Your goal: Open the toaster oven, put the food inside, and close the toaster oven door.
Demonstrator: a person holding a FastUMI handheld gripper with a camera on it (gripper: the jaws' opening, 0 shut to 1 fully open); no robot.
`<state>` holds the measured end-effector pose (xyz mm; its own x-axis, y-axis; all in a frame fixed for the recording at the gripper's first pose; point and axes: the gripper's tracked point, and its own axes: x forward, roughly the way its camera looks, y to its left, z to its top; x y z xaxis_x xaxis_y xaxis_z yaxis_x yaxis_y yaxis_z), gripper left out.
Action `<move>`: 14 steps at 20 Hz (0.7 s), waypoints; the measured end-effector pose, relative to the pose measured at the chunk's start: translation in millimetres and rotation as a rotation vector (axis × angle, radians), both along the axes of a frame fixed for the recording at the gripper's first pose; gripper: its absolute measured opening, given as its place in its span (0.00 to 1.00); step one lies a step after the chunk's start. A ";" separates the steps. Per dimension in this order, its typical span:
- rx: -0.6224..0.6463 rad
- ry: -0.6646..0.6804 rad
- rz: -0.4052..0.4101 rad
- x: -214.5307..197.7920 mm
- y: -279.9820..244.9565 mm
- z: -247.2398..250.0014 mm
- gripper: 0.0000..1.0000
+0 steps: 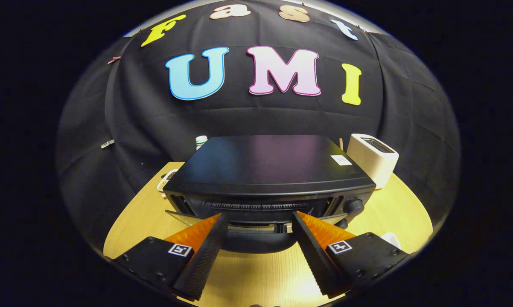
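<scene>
Fingers [260, 218] spread wide, gripping nothing, tips close at the front of the black toaster oven [269, 170]; oven door [256, 224] partly dropped open between them; oven standing on the wooden counter [128, 230]; white toaster [372, 158] just beside its right rear corner; small dish [167, 179] at its left.

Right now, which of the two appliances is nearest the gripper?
The black toaster oven, just ahead of the open gripper; the white toaster stands beyond it, at its right rear corner.
</scene>
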<state>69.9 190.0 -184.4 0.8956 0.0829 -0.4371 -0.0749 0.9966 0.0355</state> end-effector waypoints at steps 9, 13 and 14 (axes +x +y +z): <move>0.024 0.067 0.025 -56.9 -3.5 -33.3 0.97; 0.010 0.128 0.043 -77.6 -6.0 -58.7 0.98; 0.013 0.172 0.050 -85.9 -5.1 -70.7 0.97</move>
